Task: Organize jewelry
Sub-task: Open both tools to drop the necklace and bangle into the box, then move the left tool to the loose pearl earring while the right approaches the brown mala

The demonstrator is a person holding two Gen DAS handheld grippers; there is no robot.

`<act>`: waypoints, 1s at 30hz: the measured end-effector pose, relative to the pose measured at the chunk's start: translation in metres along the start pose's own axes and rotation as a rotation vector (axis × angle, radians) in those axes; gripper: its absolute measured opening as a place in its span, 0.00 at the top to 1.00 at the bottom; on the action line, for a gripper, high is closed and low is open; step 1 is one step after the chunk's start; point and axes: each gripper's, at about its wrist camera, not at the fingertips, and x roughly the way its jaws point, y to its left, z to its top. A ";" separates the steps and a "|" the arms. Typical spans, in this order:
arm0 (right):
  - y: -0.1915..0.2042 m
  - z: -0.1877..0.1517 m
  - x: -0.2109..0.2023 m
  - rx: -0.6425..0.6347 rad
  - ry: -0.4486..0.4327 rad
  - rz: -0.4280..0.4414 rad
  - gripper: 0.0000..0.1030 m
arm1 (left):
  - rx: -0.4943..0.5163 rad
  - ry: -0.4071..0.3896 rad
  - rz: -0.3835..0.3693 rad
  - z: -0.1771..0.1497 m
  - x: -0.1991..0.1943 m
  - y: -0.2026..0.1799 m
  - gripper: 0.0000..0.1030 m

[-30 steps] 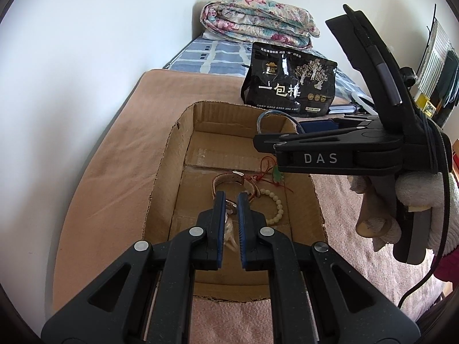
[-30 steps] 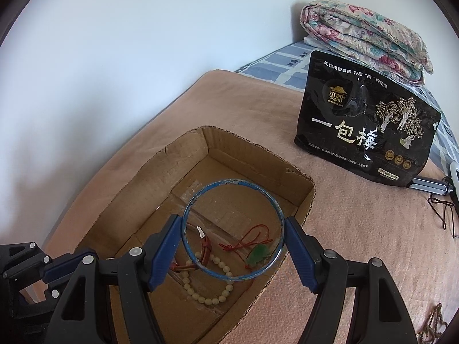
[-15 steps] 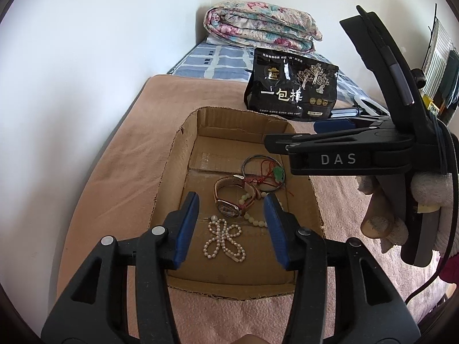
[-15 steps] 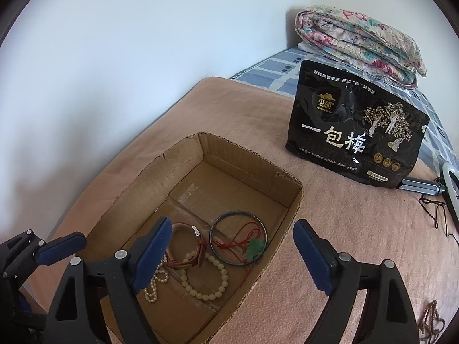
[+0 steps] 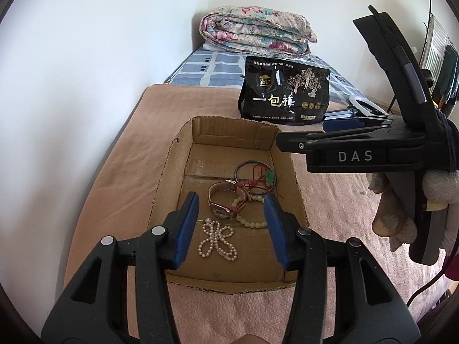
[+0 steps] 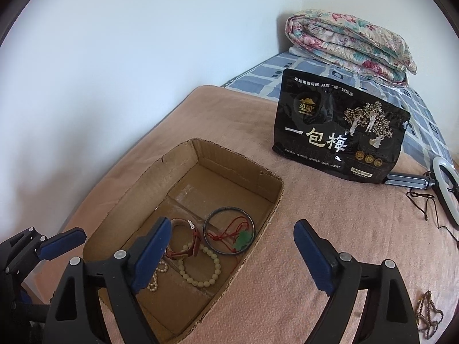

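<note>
Pink bedding [image 6: 330, 229] carried the cardboard box [image 6: 275, 197], a black snack pouch [image 6: 338, 140] standing behind it. A second earlier the right gripper [image 6: 229, 255] had held the dark bangle [image 6: 229, 230] and the left gripper [image 5: 231, 226] pinched the pearl strand [image 5: 216, 239]; now both stood apart and empty above the box, with bangle and pearls lying inside beside the watch [image 5: 222, 200] and bead bracelet [image 6: 200, 266]. One brown bead string [image 6: 429, 315] remained outside on the blanket, likely next.

Black pouch [image 6: 338, 140], folded quilt [image 6: 350, 43] (floral), perhaps ring light [image 6: 447, 192]
</note>
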 end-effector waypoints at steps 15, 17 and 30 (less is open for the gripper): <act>-0.027 -0.011 -0.043 0.031 -0.041 -0.017 0.14 | 0.049 -0.038 -0.012 0.010 -0.021 -0.033 0.53; -0.032 -0.014 -0.048 0.036 -0.046 -0.023 0.14 | 0.056 -0.041 -0.016 0.011 -0.023 -0.038 0.53; -0.074 -0.033 -0.083 0.092 -0.071 -0.070 0.14 | 0.114 -0.059 -0.038 0.016 -0.030 -0.079 0.53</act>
